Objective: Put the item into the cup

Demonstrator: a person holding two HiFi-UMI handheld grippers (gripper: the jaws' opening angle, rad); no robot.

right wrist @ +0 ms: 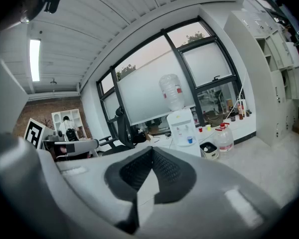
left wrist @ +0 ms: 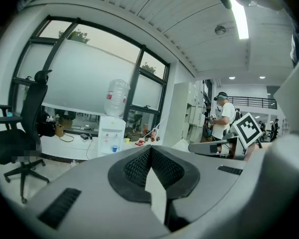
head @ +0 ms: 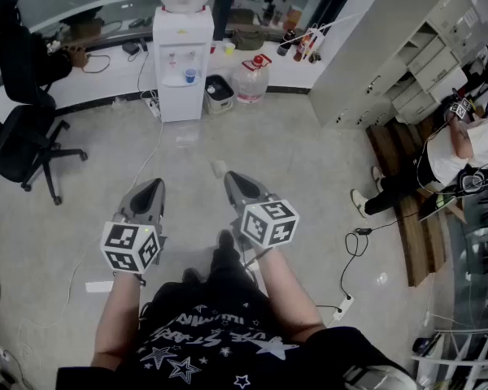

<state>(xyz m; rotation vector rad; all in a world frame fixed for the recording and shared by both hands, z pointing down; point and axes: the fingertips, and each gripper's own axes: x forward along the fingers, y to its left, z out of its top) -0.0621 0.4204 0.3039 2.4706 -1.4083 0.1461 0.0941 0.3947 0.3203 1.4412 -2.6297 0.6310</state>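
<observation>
I stand on a grey floor and hold both grippers out in front of me at waist height. My left gripper (head: pixel 153 187) (left wrist: pixel 150 149) is shut, its pads meeting at the tips with nothing between them. The right gripper (head: pixel 234 179) (right wrist: pixel 152 150) is shut and empty too. Both point toward a white water dispenser (head: pixel 182 55) (left wrist: pixel 111 133) (right wrist: pixel 181 128) a few steps ahead. A small blue cup (head: pixel 190 75) (left wrist: pixel 114 148) (right wrist: pixel 190 140) stands in the dispenser's recess. I cannot make out an item for the cup in any view.
A black office chair (head: pixel 23 140) stands at the left. A water jug (head: pixel 250 80) and a bin (head: pixel 219 93) sit right of the dispenser. White cabinets (head: pixel 407 55) and a person (head: pixel 464 149) are at the right. A power strip (head: pixel 342 304) lies on the floor.
</observation>
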